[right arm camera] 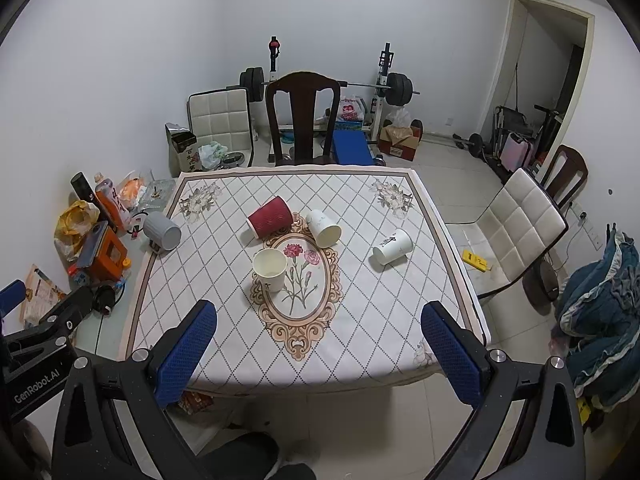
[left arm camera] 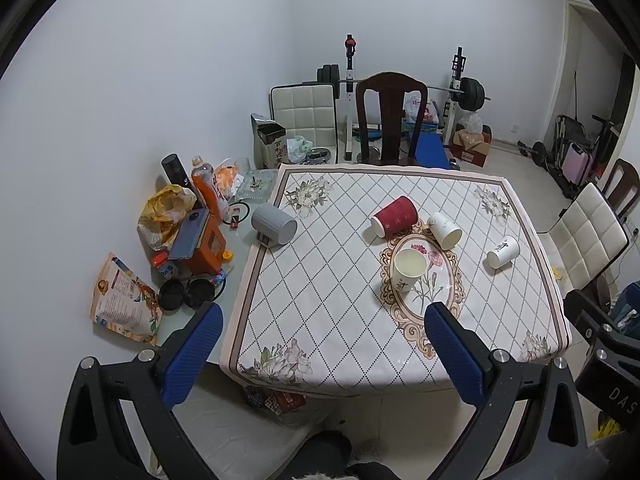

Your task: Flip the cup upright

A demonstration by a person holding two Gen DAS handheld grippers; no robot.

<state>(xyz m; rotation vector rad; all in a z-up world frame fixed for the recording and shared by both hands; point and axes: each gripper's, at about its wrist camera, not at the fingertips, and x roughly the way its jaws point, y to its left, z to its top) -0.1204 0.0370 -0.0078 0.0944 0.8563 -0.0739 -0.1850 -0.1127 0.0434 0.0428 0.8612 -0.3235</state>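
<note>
Cups lie scattered on the patterned tablecloth (right arm camera: 224, 320), and going from the left the first is a grey mug (right arm camera: 162, 233) tipped on its side at the cloth's left edge, mouth toward the near right; whatever sits beneath it is too small to make out. Further left, clutter against the wall includes an orange bottle (left arm camera: 208, 190) and a yellow bag (left arm camera: 166, 212), with details hard to read. Near the middle, a red ribbed cup (right arm camera: 270, 216) lies on its side, mouth facing near left. Just nearer, a cream paper cup (right arm camera: 270, 270) stands upright with its mouth open upward on the oval flower motif. Right of the red one, a white cup (right arm camera: 324, 229) lies tipped, mouth toward the near right. Further right, apart from the others, another white cup with black writing (right arm camera: 393, 246) lies on its side, mouth facing near left.

Both tools hang over the near table edge, well short of any cup. The left gripper (left arm camera: 320, 348) has its blue pads spread wide with nothing between them; the right gripper (right arm camera: 320, 350) is likewise spread and empty. Each frame cuts off the tool bodies at the bottom.
</note>
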